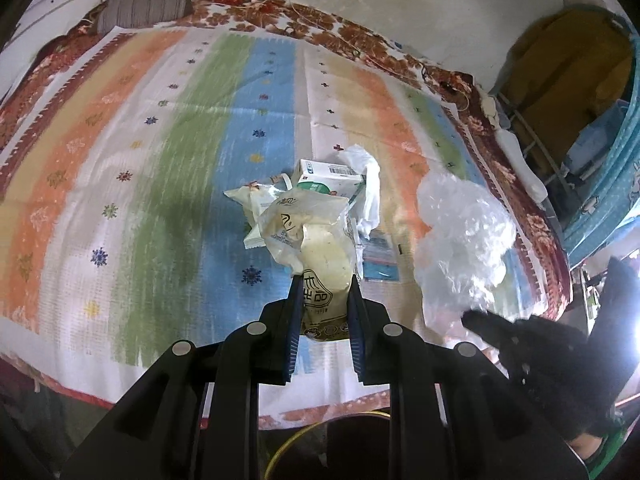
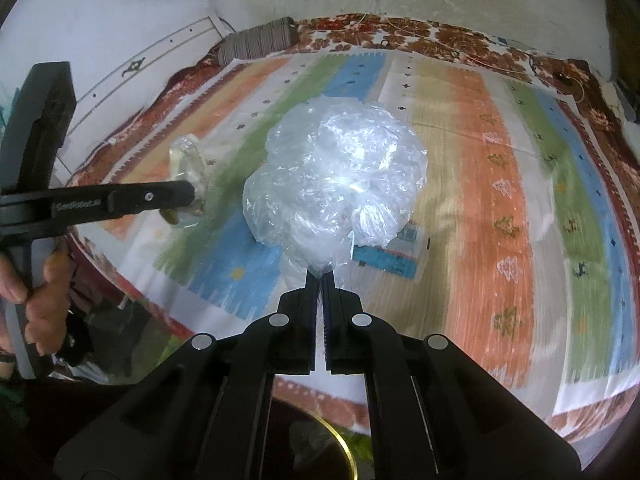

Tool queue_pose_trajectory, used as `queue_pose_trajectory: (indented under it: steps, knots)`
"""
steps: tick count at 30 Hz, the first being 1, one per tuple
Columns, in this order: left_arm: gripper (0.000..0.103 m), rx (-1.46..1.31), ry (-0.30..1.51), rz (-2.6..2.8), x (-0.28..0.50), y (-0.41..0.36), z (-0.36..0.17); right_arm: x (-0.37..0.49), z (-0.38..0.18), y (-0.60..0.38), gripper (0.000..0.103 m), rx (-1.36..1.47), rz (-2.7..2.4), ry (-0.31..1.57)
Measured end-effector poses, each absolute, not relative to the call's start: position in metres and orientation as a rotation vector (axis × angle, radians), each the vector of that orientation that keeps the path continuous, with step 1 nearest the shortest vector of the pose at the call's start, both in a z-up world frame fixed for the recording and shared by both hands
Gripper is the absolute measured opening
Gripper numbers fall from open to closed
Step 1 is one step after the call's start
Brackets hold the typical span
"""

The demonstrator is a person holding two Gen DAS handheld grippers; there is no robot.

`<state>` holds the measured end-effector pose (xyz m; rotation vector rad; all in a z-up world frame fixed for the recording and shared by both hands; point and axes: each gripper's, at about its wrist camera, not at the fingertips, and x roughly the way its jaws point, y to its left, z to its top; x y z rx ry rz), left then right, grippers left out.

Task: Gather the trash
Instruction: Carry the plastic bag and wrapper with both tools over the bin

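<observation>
My left gripper (image 1: 323,280) is shut on a yellowish printed plastic wrapper (image 1: 316,256) and holds it above the striped cloth (image 1: 160,160). It also shows from the side in the right wrist view (image 2: 192,196), wrapper (image 2: 188,160) in its tips. My right gripper (image 2: 320,274) is shut on a crumpled clear plastic bag (image 2: 336,176), held above the cloth; the bag shows in the left wrist view (image 1: 464,236). A pile of trash lies on the cloth: a white carton (image 1: 328,176), a white packet (image 1: 252,204), white plastic (image 1: 368,188) and a blue flat packet (image 1: 380,260) (image 2: 396,252).
The bed's red floral blanket (image 1: 532,216) rims the cloth. A striped pillow (image 1: 148,6) lies at the far corner by the wall. A dark round container with a gold rim (image 2: 320,452) sits below the grippers. A shelf and teal curtain (image 1: 612,160) stand at the right.
</observation>
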<state>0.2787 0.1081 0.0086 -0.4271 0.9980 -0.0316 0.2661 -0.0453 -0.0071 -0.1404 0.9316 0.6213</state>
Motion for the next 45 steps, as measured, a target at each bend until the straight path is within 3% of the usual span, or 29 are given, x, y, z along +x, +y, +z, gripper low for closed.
queue_pose_trajectory:
  steps: [19, 45]
  knots:
    - [0.02, -0.408, 0.909, -0.195, 0.208, 0.043, 0.054, 0.177, 0.001, -0.082, 0.002, -0.078, 0.615, 0.933]
    - [0.02, -0.441, 0.905, -0.198, 0.104, 0.016, 0.021, 0.088, -0.032, -0.119, 0.002, -0.075, 0.59, 0.958]
